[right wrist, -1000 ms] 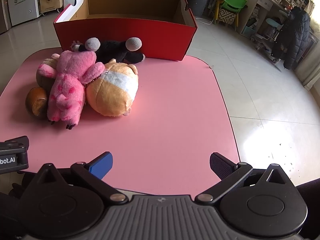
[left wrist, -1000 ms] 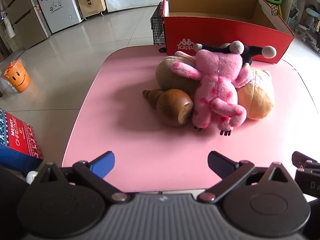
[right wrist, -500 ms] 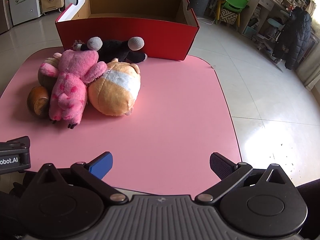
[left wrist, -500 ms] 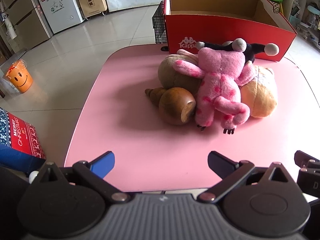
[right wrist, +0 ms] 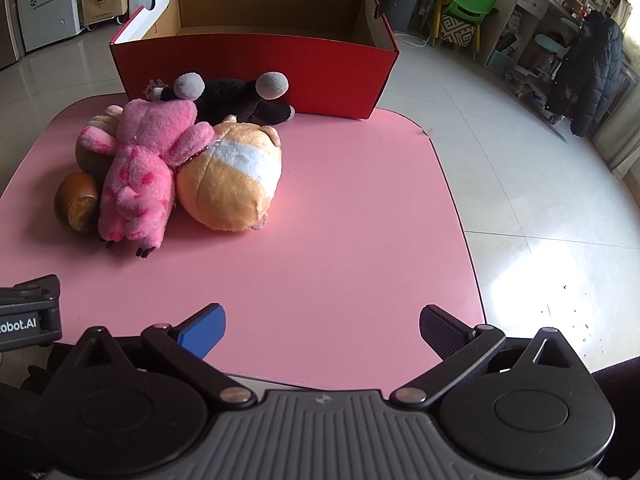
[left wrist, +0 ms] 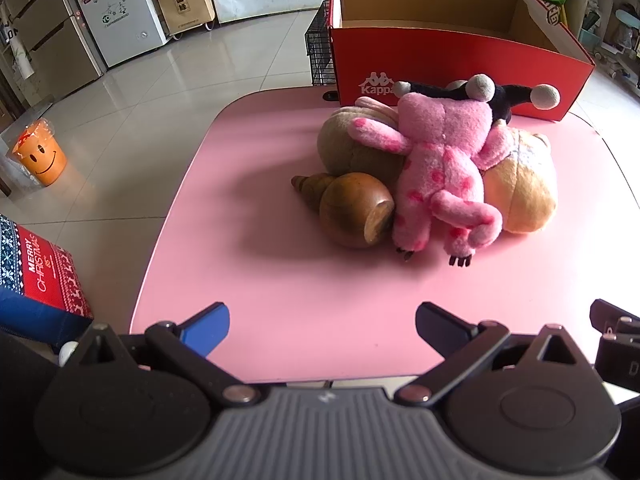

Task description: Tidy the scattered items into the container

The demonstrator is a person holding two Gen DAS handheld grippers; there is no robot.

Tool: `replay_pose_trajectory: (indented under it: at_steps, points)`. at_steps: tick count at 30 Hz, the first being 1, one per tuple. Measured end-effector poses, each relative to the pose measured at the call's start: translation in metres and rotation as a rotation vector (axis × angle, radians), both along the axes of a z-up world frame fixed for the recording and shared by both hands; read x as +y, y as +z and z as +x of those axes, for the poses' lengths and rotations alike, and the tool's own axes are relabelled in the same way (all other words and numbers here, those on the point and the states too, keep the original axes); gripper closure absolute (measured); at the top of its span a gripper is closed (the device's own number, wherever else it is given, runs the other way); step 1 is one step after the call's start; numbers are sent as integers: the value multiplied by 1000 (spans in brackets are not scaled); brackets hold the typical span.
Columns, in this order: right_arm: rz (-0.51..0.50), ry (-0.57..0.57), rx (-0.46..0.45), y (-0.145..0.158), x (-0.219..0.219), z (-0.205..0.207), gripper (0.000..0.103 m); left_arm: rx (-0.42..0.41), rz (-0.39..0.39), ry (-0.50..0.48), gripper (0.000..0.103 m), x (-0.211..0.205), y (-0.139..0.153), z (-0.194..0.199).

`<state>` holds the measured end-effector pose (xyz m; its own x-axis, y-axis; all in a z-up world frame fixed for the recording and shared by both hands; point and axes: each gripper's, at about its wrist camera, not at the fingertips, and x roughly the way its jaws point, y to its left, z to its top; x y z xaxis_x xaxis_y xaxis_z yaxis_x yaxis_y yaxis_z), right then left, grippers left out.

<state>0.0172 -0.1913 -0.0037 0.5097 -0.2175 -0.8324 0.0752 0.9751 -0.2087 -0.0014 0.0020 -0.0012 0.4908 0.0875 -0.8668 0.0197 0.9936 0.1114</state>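
Toys are all bunched up on the left half of the pink table [right wrist: 320, 240]. The spotty pink plush [left wrist: 440, 168] lies sprawled over a brown snail-shell toy [left wrist: 352, 212] and a tan round plush [left wrist: 352, 152], leaning on the orange-and-white plush [right wrist: 232, 176]. The black plush with grey ball ends [right wrist: 236, 96] lies right against the red cardboard box [right wrist: 256, 68], which sits open and empty at the far edge.

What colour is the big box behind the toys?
Red outside, plain brown cardboard inside. The box shows best in the right wrist view.
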Motion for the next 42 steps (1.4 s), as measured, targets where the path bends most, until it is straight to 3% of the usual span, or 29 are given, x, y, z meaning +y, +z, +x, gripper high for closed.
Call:
replay_pose_trajectory:
  at_steps: [42]
  points:
    - [52,-3,15,-8,-3,9,0,32,-5,-10,0,-4,-7,13]
